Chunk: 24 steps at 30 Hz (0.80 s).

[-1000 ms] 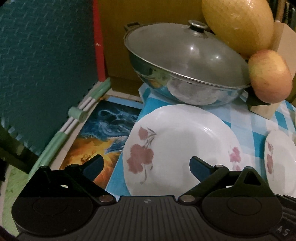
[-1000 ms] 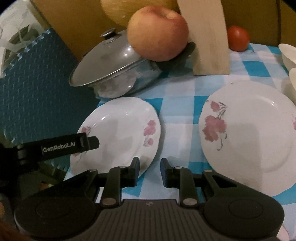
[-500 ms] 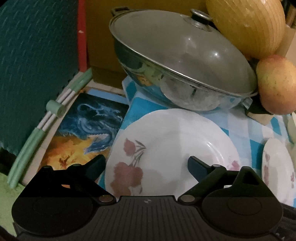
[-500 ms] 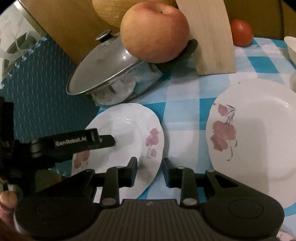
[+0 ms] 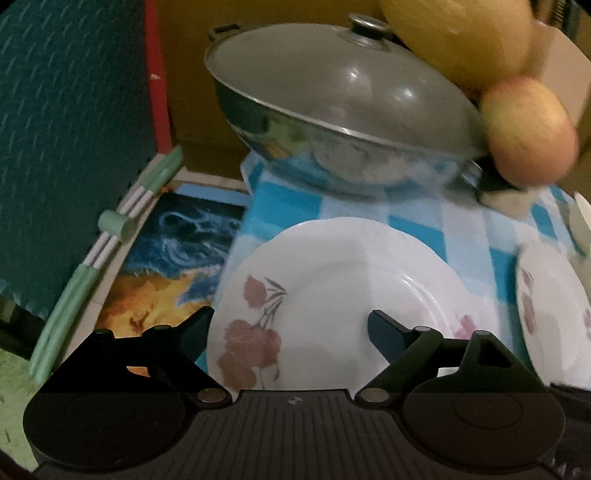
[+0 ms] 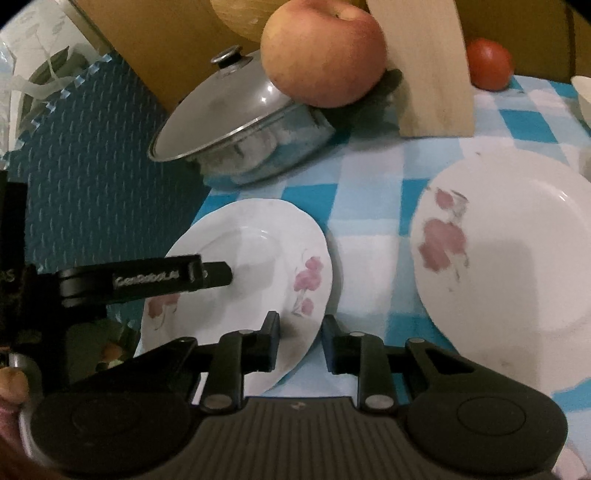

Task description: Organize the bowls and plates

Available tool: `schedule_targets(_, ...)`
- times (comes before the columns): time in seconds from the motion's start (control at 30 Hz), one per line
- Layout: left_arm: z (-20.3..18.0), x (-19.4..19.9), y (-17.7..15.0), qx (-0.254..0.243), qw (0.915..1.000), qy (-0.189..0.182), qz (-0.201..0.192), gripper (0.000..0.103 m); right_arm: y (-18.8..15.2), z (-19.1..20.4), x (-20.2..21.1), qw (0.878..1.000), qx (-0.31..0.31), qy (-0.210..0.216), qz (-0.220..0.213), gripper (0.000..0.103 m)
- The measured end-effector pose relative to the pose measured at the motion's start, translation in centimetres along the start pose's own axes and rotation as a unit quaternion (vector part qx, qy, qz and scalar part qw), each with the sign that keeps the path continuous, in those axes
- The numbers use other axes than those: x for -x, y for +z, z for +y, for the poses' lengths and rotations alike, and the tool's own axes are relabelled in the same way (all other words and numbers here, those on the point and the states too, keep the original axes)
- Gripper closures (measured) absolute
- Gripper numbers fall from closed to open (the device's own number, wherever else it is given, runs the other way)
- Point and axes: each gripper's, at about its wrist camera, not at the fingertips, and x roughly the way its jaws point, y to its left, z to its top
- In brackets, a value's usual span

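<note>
A white plate with pink flowers (image 5: 332, 295) lies at the left edge of the checked tablecloth; it also shows in the right wrist view (image 6: 251, 266). My left gripper (image 5: 291, 325) is open, its jaws wide apart on either side of this plate's near left rim. One left finger (image 6: 162, 278) reaches over the plate in the right wrist view. My right gripper (image 6: 300, 343) is open with a narrow gap, the plate's right rim between its fingers. A second flowered plate (image 6: 509, 266) lies to the right, also in the left wrist view (image 5: 550, 314).
A lidded steel wok (image 5: 340, 118) stands behind the plates, with an apple (image 6: 321, 51), a yellow melon (image 5: 458, 33) and a wooden block (image 6: 428, 66) beside it. A tomato (image 6: 487, 62) and a white bowl's rim (image 6: 581, 92) are far right. A teal foam mat (image 5: 70, 110) stands left, off the table.
Both grippers have moved in on the left plate. The right gripper's fingers now straddle its right rim; the left finger has reached further over it.
</note>
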Motion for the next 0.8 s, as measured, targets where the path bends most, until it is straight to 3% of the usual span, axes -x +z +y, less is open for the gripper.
schedule_targets(0.2, -0.9, 1.5, -2.6, -0.026, 0.9994, -0.017, 0.012, 0.011, -1.6, -1.2, 1.5, 1.000, -0.005, 0.015, 0.000, 0.078)
schedule_targets(0.5, -1.5, 1.0, -2.6, -0.040, 0.9991, -0.005, -0.009, 0.008, -1.7, -1.3, 1.3, 1.000, -0.016, 0.019, -0.008, 0.076)
schedule_targets(0.63, -1.5, 1.3, -2.8, -0.035, 0.9994, 0.000, -0.001, 0.009, -1.9, -0.8, 1.3, 1.000, -0.005, -0.001, -0.017, 0.080)
schedule_targets(0.8, -1.7, 2.1, -3.3, -0.033, 0.9994, 0.002, 0.002, 0.014, -1.9, -1.0, 2.1, 1.000, -0.008, 0.003, -0.024, 0.080)
